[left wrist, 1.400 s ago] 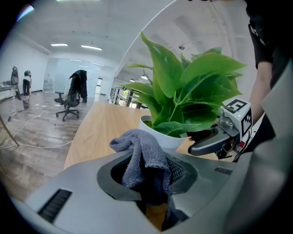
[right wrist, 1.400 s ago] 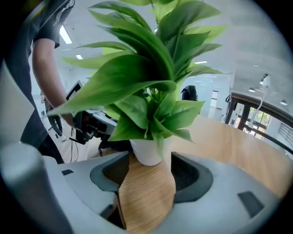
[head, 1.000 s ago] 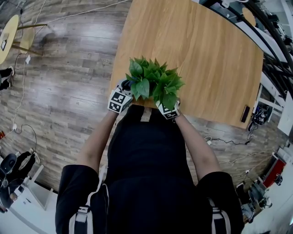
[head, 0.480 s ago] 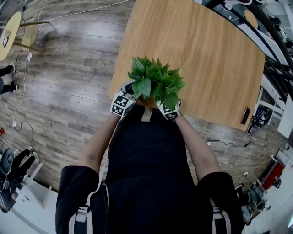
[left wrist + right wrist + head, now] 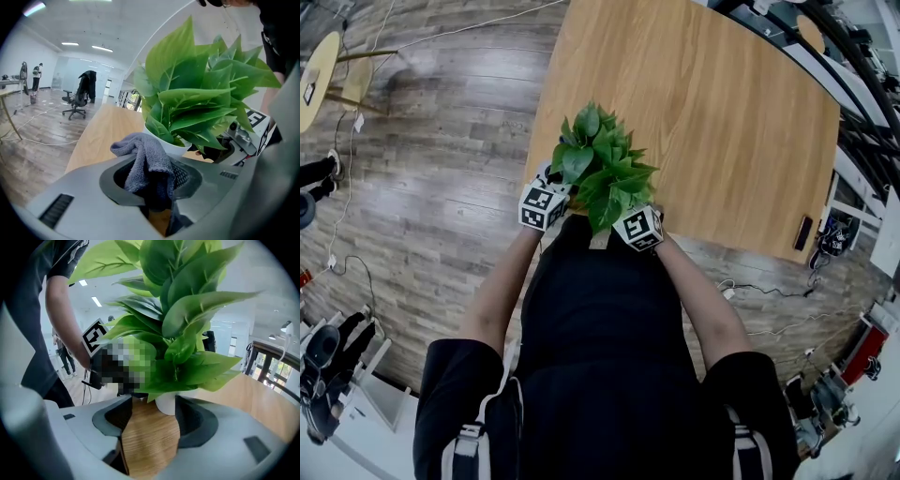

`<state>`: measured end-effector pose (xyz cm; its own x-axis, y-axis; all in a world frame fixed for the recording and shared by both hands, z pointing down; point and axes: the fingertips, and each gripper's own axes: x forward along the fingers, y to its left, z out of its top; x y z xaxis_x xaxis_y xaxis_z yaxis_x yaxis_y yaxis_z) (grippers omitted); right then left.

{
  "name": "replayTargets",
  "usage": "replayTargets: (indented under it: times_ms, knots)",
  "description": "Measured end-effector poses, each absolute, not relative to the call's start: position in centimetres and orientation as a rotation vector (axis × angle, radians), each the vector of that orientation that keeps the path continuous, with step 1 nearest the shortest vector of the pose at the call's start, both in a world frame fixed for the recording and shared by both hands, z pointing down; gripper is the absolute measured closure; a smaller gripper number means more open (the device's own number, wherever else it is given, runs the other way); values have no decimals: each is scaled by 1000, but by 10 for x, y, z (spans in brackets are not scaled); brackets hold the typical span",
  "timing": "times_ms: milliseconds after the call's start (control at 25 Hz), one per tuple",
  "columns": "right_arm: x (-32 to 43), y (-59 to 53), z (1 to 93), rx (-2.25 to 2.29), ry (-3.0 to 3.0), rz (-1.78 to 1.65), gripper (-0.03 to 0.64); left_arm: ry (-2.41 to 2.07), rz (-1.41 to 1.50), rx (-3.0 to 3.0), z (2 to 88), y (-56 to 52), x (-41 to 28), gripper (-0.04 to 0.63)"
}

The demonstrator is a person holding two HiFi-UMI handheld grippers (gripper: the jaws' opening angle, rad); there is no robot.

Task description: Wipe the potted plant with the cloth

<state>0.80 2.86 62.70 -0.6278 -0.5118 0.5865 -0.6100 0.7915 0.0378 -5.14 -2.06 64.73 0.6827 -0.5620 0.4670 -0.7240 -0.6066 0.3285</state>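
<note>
A leafy green potted plant (image 5: 595,164) stands at the near edge of the wooden table (image 5: 722,112). In the left gripper view its white pot (image 5: 166,144) sits just beyond the jaws. My left gripper (image 5: 152,173) is shut on a bunched grey cloth (image 5: 147,161), which is level with the pot's rim and close beside it. From the other side, my right gripper (image 5: 150,413) is open, and the pot (image 5: 168,404) stands at its tips, close to the right-hand pad. In the head view the leaves hide both sets of jaws; only the marker cubes show.
The plant is close to the table's near left corner, with wood floor and cables beyond. A small black device (image 5: 803,232) lies at the table's right edge. An office chair (image 5: 77,101) and a person (image 5: 36,76) stand far off in the room.
The plant's foliage has shifted left and away from me. The right gripper's marker cube has come out from under the leaves. The left gripper stays by the pot's left side.
</note>
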Motion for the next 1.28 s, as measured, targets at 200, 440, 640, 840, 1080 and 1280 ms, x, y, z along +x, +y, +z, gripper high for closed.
replayTargets:
  times_ms: [200, 440, 640, 840, 1080, 1280]
  knots:
    - [30, 15, 635, 915, -2347, 282, 348, -1014, 395, 2325, 647, -21, -54, 468]
    - [31, -7, 625, 932, -2365, 228, 348, -1011, 412, 2375, 646, -19, -49, 468]
    - [27, -13, 624, 987, -2370, 253, 348, -979, 410, 2382, 646, -10, -43, 468]
    - [27, -13, 627, 998, -2371, 258, 348, -933, 406, 2384, 647, 9, -30, 468]
    - [26, -14, 624, 989, -2341, 231, 348, -937, 397, 2380, 648, 10, -31, 468]
    - [19, 2, 622, 950, -2367, 247, 348, -955, 407, 2388, 648, 0, -38, 468]
